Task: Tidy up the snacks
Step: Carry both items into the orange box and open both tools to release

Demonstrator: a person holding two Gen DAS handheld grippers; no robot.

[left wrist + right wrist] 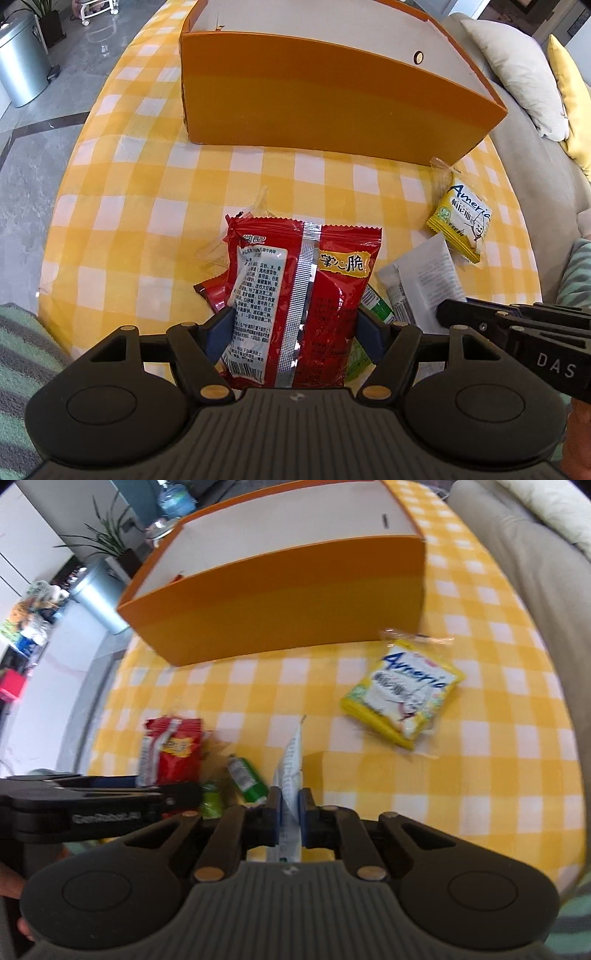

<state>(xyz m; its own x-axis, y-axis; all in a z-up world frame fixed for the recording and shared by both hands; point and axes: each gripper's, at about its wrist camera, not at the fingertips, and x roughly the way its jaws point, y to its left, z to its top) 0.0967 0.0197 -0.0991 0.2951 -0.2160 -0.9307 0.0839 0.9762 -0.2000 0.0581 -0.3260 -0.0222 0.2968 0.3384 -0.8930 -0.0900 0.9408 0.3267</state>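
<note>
My left gripper (295, 328) is shut on a red snack bag (295, 295), held upright above the yellow checked tablecloth (147, 203). My right gripper (290, 812) is shut on a white snack packet (291, 768), held edge-on; the packet also shows in the left wrist view (424, 280). An open orange box (332, 96) stands at the far side of the table, also in the right wrist view (288, 605). A yellow "America" snack pack (461, 218) lies near the box's right corner, and shows in the right wrist view (402, 690).
A green packet (245, 779) and a dark red packet (212, 291) lie on the cloth under the grippers. A grey sofa with cushions (524, 74) borders the table's right side. A metal bin (22, 62) stands on the floor at the left.
</note>
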